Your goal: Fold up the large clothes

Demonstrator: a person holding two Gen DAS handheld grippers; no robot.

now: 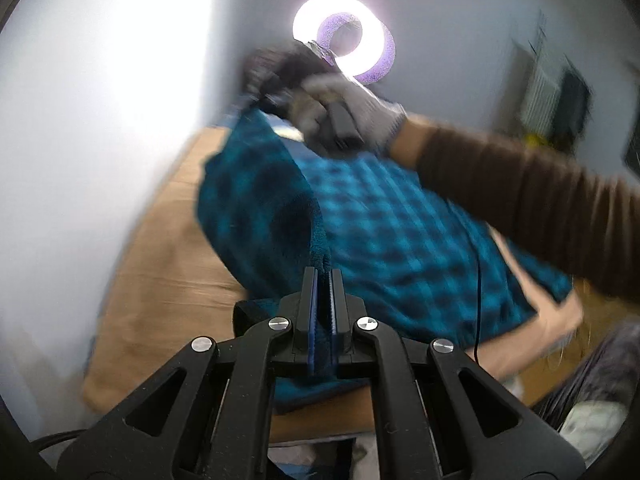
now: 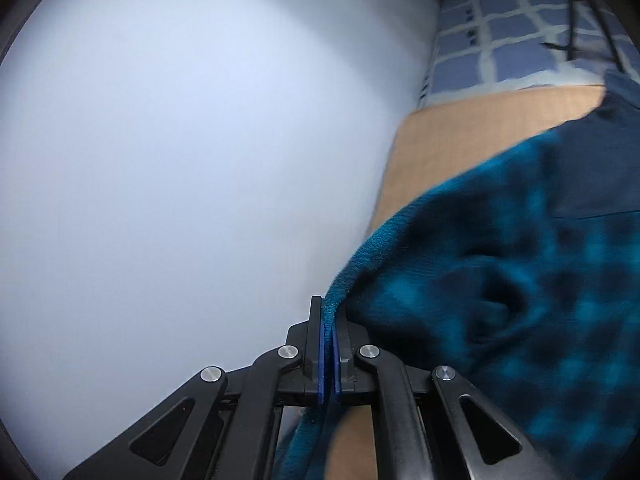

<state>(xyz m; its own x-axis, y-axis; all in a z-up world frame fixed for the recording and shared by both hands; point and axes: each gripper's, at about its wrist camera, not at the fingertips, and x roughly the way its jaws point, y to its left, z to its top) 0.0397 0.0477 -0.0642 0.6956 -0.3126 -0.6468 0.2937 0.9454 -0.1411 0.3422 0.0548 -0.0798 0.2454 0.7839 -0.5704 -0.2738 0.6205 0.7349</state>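
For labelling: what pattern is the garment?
Teal-and-dark check garment; clearest in the left wrist view.

Garment (image 1: 400, 240): teal/turquoise w/ dark navy-black check, fuzzy pile; one plain dark navy patch (image 2: 592, 168) in right wrist view. Tabletop (image 1: 160, 264): light tan wood. Left gripper (image 1: 323, 280) & right gripper (image 2: 329, 312): black bodies, blue liners inside jaws, silver rivets. Glove (image 1: 360, 108): pale grey-white knit. Sleeve (image 1: 520, 192): brown. Wall (image 2: 180, 140): pale bluish-white. Ring light (image 1: 344, 48): white glow, purple tinge at edge. Bedding (image 2: 512, 32): blue squares w/ white grid lines.
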